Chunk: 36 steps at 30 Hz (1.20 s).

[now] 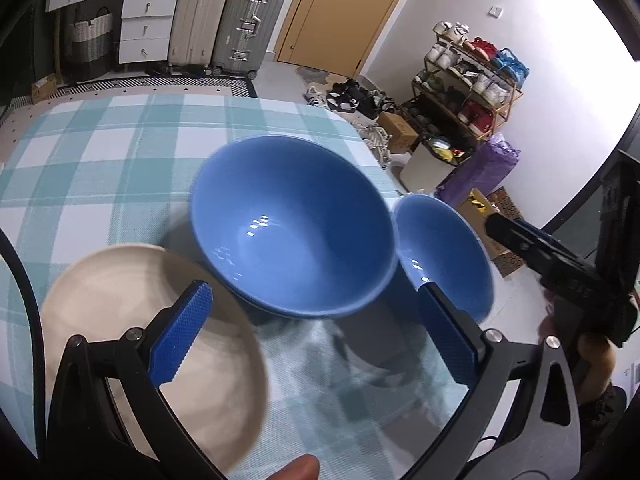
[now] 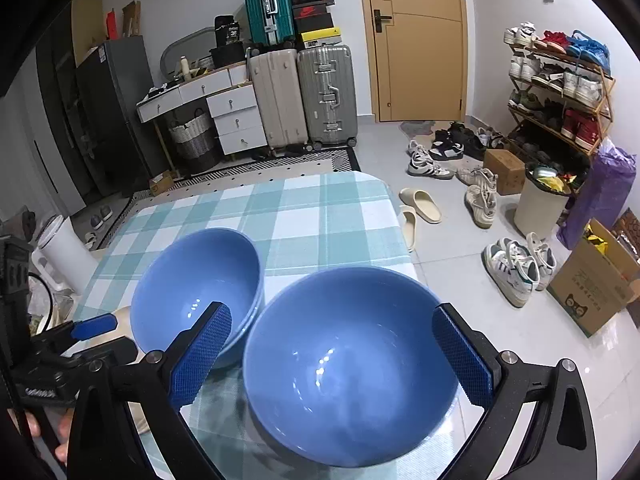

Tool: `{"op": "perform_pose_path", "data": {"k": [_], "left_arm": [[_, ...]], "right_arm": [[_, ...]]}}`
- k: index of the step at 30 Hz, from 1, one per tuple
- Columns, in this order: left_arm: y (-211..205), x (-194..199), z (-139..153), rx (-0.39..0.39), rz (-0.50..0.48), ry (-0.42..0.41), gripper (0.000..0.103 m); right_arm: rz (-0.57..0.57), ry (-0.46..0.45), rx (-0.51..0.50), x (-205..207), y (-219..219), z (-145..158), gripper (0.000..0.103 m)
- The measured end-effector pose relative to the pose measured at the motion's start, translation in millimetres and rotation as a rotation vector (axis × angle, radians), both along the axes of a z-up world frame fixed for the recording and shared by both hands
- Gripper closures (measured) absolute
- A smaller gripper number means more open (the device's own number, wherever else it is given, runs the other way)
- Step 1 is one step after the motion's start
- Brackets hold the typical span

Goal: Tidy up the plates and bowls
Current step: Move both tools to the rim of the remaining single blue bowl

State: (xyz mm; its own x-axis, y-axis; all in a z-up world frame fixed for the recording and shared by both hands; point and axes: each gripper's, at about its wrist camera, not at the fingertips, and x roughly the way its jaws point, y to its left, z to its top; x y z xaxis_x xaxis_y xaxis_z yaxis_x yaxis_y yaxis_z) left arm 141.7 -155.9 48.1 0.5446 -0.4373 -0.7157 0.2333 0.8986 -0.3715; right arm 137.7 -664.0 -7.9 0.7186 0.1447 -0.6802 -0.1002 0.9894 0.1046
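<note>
Left wrist view: the left gripper [image 1: 316, 330] gapes wide and holds nothing. A stack of glossy blue ceramic bowls [image 1: 292, 224] sits at twelve o'clock, a round beige ceramic plate [image 1: 132, 320] at nine. A careless reach could shove the stack.

Right wrist view: the right gripper [image 2: 332, 354] is spread wide, empty, above a single blue ceramic bowl [image 2: 348, 364] near the edge of the checked tablecloth [image 2: 304, 208] at three o'clock; a nudge might tip it off.

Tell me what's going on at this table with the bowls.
A person is tidying dishes on a checked tablecloth with a handheld gripper in each hand. Both the left gripper and the right gripper are open and hold nothing. Two blue bowl stacks sit side by side: the left blue bowls, which look like two nested, and the right blue bowl. A beige plate lies to their left.
</note>
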Motion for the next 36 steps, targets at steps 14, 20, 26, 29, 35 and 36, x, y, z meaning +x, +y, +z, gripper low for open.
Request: {"op": "perform_pose_path", "data": {"k": [14,20,26,29,35,36], "left_arm": [[-44.0,-31.8,-2.8,-0.145,-0.106,0.036,0.012],[-58.4,-25.5,-15.1,-0.12,-0.101,0.067,0.027],[-89.2,-23.9,-30.8,-0.041,-0.116,0.065,0.04],[-103.3,-21.3,-38.6,-0.011,-0.109,0.072,0.045],[-128.1,-19.5,-47.2,0.022,-0.115,0.069,0.051],[-131.0,-19.3,-47.2,0.031,-0.112,0.063,0.051]], "right_arm": [[-0.093,-0.002,0.024,-22.5,-49.9,-6.0,0.001],[-0.128,0.0,0.06,-30.5,-68.5,-14.3,0.001],[-0.131,0.015,0.078,-29.3,-77.3,-24.6,0.002],[-0.129,0.031,0.084,-24.4,-79.1,-31.6,0.009],[-0.123,0.072,0.072,-14.5,-81.2,-49.3,0.022],[-0.125,0.077,0.075,-13.2,-82.7,-52.3,0.023]]}}
